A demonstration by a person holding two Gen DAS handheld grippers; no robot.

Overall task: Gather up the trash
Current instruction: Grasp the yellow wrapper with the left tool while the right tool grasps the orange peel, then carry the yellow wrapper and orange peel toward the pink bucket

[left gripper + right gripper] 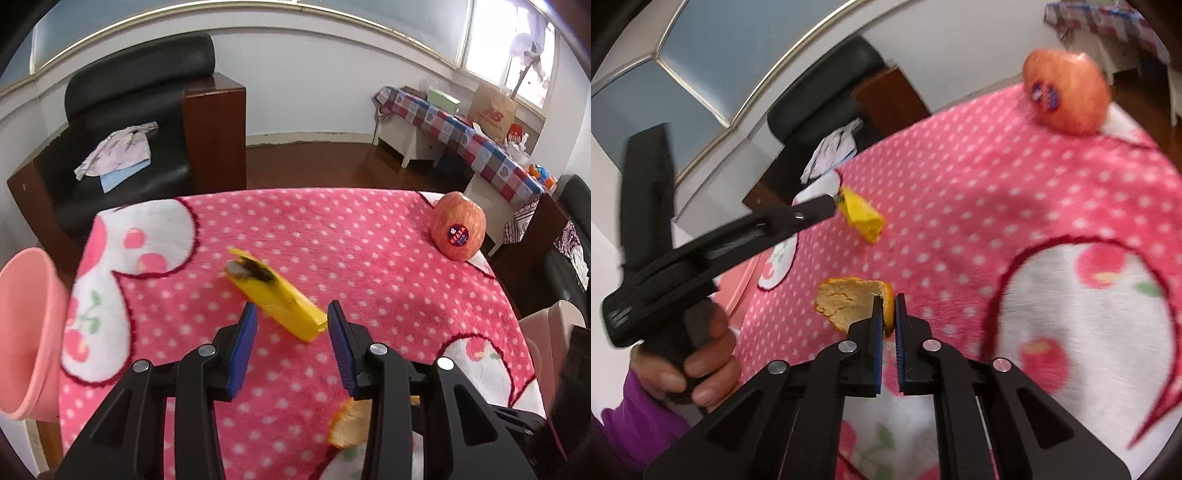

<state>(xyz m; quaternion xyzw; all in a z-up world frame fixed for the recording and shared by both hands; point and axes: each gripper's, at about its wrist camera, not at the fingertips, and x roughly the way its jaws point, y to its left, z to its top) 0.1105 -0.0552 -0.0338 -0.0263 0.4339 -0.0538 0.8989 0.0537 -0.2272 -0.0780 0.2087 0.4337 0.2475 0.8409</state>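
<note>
1. Black linkage arms of the right gripper (886, 299) fill the near foreground; its jaws are pinched narrow on the edge of the orange peel (849, 299), which lies on the desk (979, 177) under a pink polka-dot blanket.
2. Left gripper (291, 310) hovers with jaws about half wide, nothing between the pads; the tips frame the near end of the banana peel (273, 295) without touching it.
3. Banana peel lies mid-desk, dark stem end pointing away, well apart from the orange peel.
4. Apple (458, 230) with a sticker sits at the far right corner of the desk, clear of both grippers.
5. Pink bin (27, 332) sits just off the desk's left edge, mouth tilted toward the camera.
6. A hand (698, 365) in a purple sleeve grips the left gripper's handle in the right wrist view.
7. Behind: black armchair (140, 122) with cloths on the seat; a side table with a checked cover along the right wall.
</note>
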